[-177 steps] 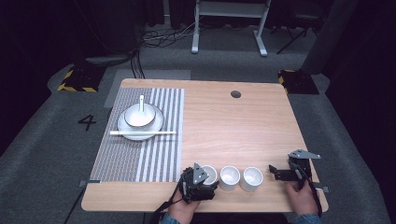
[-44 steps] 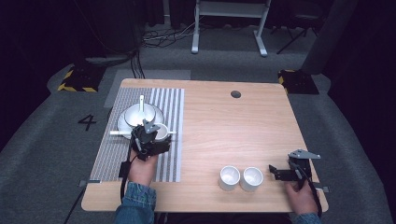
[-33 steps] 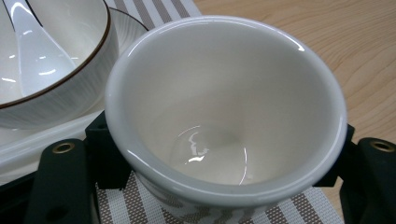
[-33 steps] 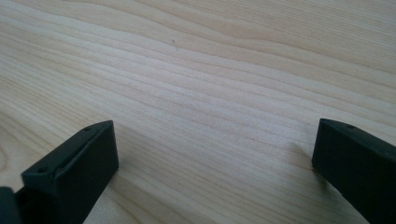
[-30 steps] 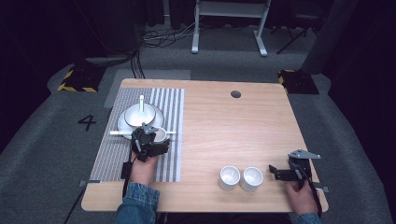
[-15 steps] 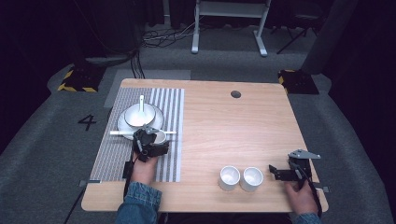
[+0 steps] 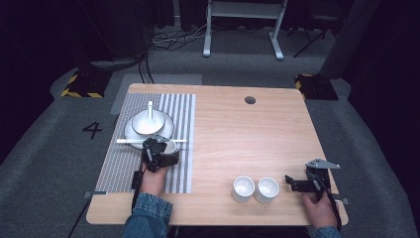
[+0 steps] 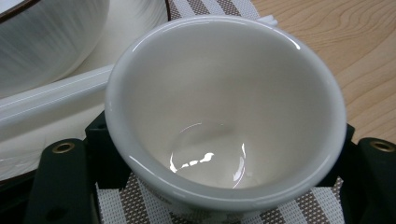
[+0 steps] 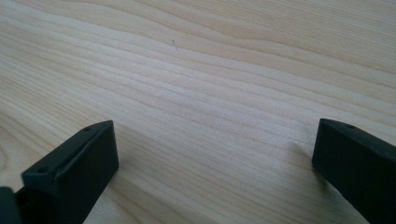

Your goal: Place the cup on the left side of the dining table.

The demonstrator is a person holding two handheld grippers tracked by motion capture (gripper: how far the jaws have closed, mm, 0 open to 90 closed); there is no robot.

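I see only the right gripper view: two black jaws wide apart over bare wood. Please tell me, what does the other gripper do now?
Observer: The left gripper is over the striped placemat, shut on a white cup.
Operator: Is the cup upright, and is something inside it?
Observer: In the left gripper view it is upright and holds nothing; the jaws stand at its two sides.
Operator: What lies close to that cup?
Observer: A white bowl on a plate with a spoon in it, just behind the cup, and white chopsticks lying across in front of the plate.
Operator: And near my right gripper?
Observer: The right gripper is open; two more white cups stand to its left on the table.
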